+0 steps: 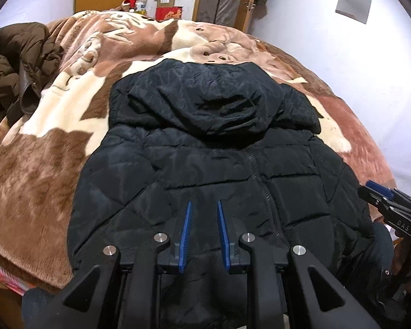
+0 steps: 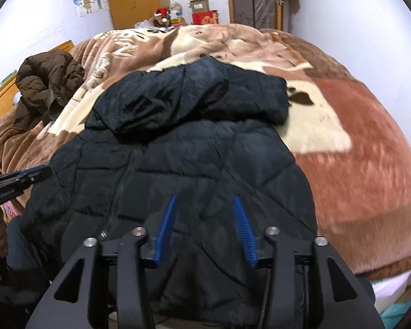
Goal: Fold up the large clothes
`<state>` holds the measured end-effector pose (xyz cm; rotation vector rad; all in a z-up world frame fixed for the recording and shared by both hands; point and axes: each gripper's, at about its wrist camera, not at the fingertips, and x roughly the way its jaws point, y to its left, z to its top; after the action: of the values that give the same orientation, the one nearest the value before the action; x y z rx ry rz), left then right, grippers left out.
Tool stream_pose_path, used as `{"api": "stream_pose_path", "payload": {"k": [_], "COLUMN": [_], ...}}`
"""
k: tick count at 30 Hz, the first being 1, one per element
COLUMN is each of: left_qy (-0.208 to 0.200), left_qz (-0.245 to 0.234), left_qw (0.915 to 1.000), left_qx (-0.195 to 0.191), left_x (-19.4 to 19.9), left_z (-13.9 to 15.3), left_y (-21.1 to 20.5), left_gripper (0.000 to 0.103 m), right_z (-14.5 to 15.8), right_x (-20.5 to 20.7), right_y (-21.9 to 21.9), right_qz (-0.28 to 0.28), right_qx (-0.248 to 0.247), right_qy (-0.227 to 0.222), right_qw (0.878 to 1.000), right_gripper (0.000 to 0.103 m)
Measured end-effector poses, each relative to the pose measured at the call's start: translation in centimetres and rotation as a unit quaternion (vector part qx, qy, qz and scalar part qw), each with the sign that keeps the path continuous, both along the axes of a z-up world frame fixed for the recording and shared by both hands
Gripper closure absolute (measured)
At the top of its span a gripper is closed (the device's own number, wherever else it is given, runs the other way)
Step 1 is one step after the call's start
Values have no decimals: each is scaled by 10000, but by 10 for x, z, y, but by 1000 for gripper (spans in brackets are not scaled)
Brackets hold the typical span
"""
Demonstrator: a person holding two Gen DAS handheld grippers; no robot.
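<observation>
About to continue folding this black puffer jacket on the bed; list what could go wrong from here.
1. The black jacket is puffy and slick-looking; a fold may spring open.
2. Neither the left gripper nor the right gripper holds fabric, so a shallow pinch could slip.
3. The hood lies bunched on top and could make the fold lumpy.

We see the left matte-black plastic two-finger gripper (image 1: 204, 204): angular linkage arms w/ triangular cut-outs, four round silver screw heads, and ribbed blue pads (image 1: 187, 224) lining the inner finger faces. The right matte-black plastic two-finger gripper (image 2: 204, 198) is the same build, w/ ribbed blue finger pads (image 2: 243, 227) & a thin black cable (image 2: 265, 296) under its linkage. White lettering marks each gripper's side, "DAS" on the right.
</observation>
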<state>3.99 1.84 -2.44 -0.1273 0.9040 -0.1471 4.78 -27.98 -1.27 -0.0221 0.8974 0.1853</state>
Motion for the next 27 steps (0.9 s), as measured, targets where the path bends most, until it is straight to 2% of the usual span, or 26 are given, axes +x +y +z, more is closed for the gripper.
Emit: {"api": "stream_pose_path", "payload": {"k": [8,9,11,14,19,23,27], "left_qy": [-13,-12,-42,-61,219,504,667], "left_qz": [257,327,507,785,1156,1229,1107], "left_qw": [9994,9992,9984,9964,9923,9910,9916], "left_qx": [212,218,247,320,382,171,-73], "left_x": [-6,-6,-7,-9,-11,-13,-18], "left_z": [-7,-8,-9,-12,-30,-48,-62], "left_y": [24,30,44,67,103,116,111], "left_gripper": [81,78,60,57,54,54,54], "right_z": [-12,-13,-17,-23,-38,-48,-56], "right_x": [-4,-3,-2,-1,1,1,2], "right_y": [-33,-38,-52,-67,-88,-95,-97], "right_qz": [-420,-489,-673,-880,-1188,-1255,-1232], "right_qx": [53,70,112,200,455,664,822], "right_qy": [146,166,234,339,666,921,1116], "right_qw": [9990,9986,9974,9953,9896,9856,9827], "right_gripper": [50,50,50,49,48,48,47]}}
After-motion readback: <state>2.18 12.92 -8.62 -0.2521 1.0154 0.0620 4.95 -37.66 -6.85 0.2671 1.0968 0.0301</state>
